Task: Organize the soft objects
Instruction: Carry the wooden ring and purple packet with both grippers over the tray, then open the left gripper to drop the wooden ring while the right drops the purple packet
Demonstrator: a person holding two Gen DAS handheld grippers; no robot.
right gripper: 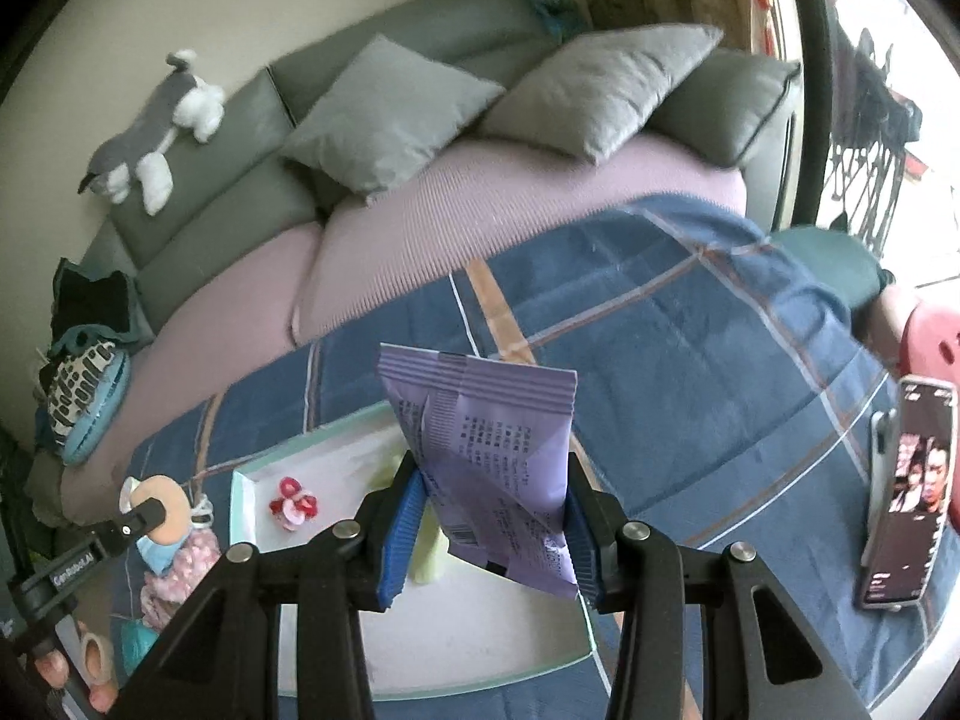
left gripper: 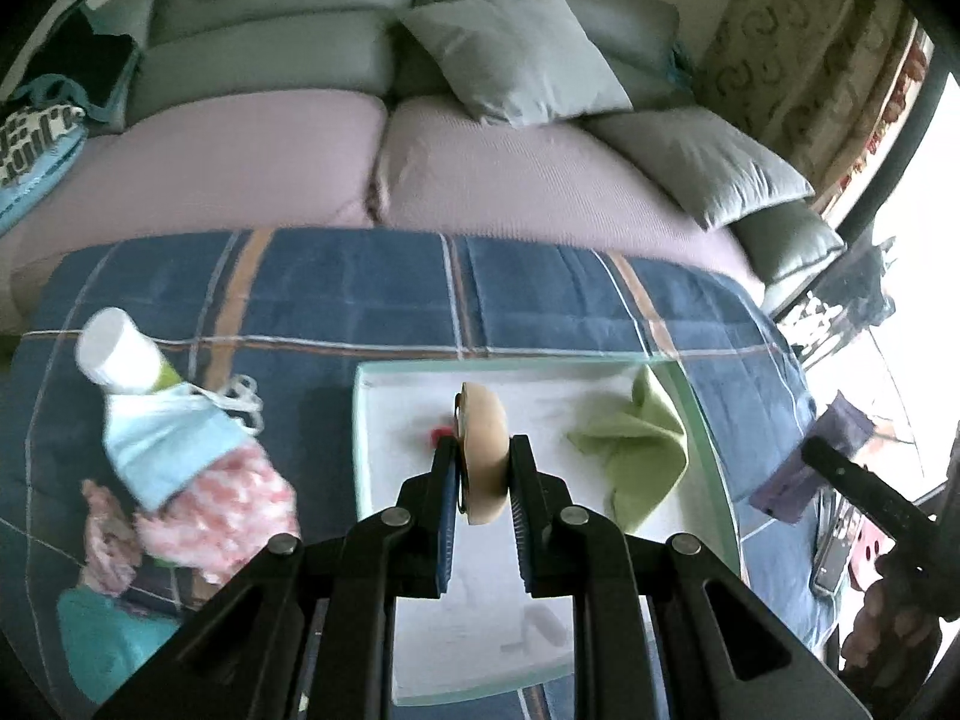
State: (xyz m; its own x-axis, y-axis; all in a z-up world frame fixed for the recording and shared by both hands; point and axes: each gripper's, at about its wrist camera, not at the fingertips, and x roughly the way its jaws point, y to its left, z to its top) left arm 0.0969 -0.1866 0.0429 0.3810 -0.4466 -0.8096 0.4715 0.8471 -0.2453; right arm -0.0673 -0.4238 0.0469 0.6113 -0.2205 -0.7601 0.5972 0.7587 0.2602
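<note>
Sofa (left gripper: 252,138) across the back, grey back cushions, pinkish seat cover, grey throw pillows (left gripper: 510,54) on it. Plush toy dog (right gripper: 150,132) lies along the sofa back in my right view. In front, blue plaid blanket (left gripper: 336,294) covers the work surface. White tray (left gripper: 363,420) with a pale green rim sits on the blanket.

My right gripper (right gripper: 489,516) is clamped on a purple snack packet (right gripper: 486,438), held above the tray's near edge, packet tilted. My left gripper (left gripper: 480,474) is closed tight on a beige round puff (left gripper: 480,450), held on edge over the tray.

In the tray: green cloth (left gripper: 636,450) crumpled at the right side, small red-and-white hair clip (right gripper: 292,504) toward the left.

Left of the tray on the blanket: pile with a white-capped bottle (left gripper: 120,354), light blue face mask (left gripper: 162,444) draped over it, pink fluffy fabric (left gripper: 234,504) below, teal item (left gripper: 102,636) at the bottom.

Phone (right gripper: 912,498) propped up at the far right, screen lit.
</note>
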